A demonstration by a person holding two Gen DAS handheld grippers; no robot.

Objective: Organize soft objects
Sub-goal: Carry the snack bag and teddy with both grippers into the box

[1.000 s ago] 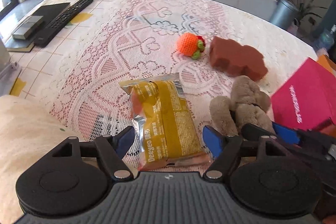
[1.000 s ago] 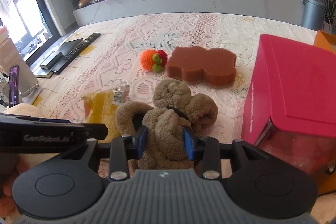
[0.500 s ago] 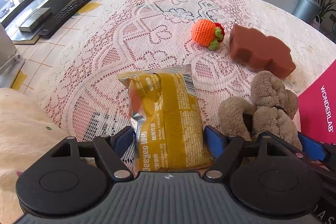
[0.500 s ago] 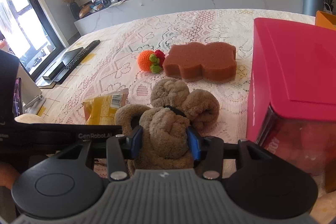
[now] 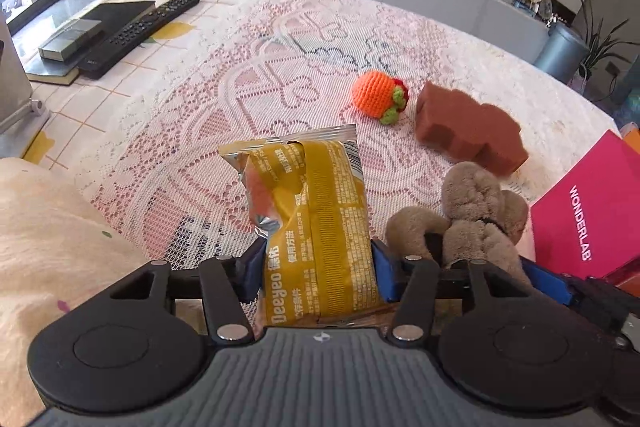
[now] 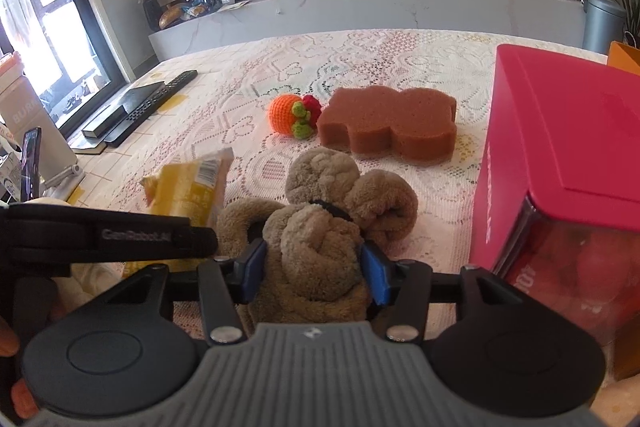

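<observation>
L gripper (image 5: 318, 277) has just been closing; blue pads now press both sides of the yellow snack pack (image 5: 316, 223), which lies on the lace tablecloth (image 5: 200, 115). R gripper (image 6: 314, 273) has been easing a bit wider but is clamped on the brown plush toy (image 6: 320, 227), just beside the pack, w/ the pink box (image 6: 560, 155) to its right. Beyond: orange knit ball (image 5: 374, 99) touching a brown sponge (image 5: 468, 131). TV remote (image 5: 140, 31) at the table's far left.
</observation>
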